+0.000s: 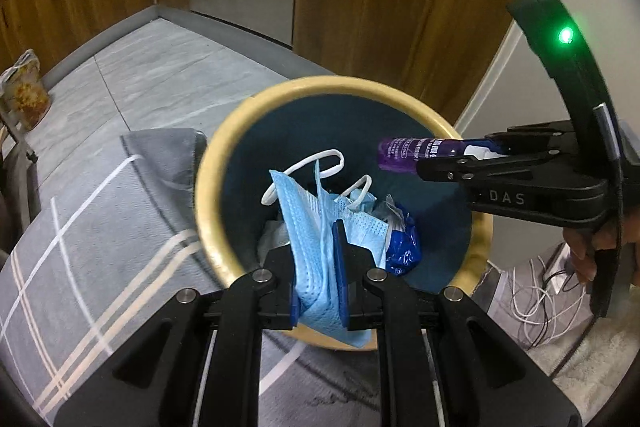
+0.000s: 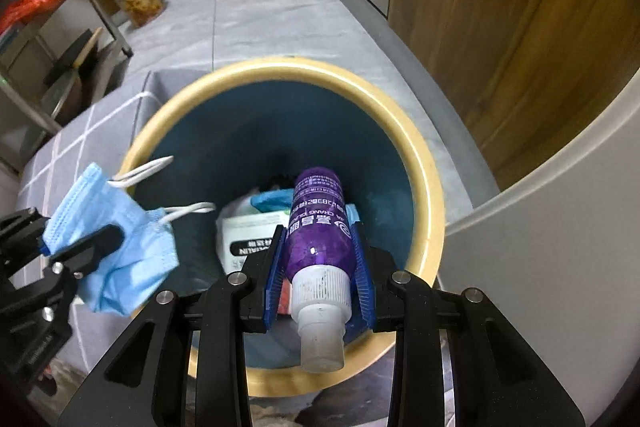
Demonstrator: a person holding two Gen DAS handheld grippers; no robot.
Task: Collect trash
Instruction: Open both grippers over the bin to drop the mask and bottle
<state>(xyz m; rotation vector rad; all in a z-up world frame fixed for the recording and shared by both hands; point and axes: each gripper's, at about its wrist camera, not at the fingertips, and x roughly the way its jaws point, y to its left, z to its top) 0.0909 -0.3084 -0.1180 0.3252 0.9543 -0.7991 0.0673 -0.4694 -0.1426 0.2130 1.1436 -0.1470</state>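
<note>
We hold two bits of trash over the bin (image 2: pixel 434 211). Our left gripper (image 1: pixel 320 267) has its fingers closed on a blue mask (image 1: pixel 316 251); our right gripper (image 2: pixel 320 267) has its fingers clamped on the sides of a purple bottle (image 2: pixel 320 227), cap end toward the camera. Both items hang above the bin mouth, w/ neither touching the rim.

Risks, as we judge them:
- The mask is limp pleated fabric w/ white elastic loops (image 1: pixel 320 165) sticking up. On release a loop could snag on a finger, so the mask dangles instead of dropping.
- From the right wrist view the mask sits near the bin's left rim, partly outside it. If let go there, it may drape over the edge or land on the grey checked mat (image 2: pixel 72 155).
- The bottle is smooth, round, glossy plastic w/ a ribbed white cap. It could roll in the grip, or bounce off the rim if dropped off-centre.

The bin is round, w/ a pale yellow rim and dark teal inner wall, already holding a white carton (image 2: pixel 248 239) and a crumpled blue wrapper (image 1: pixel 402 247).
</note>
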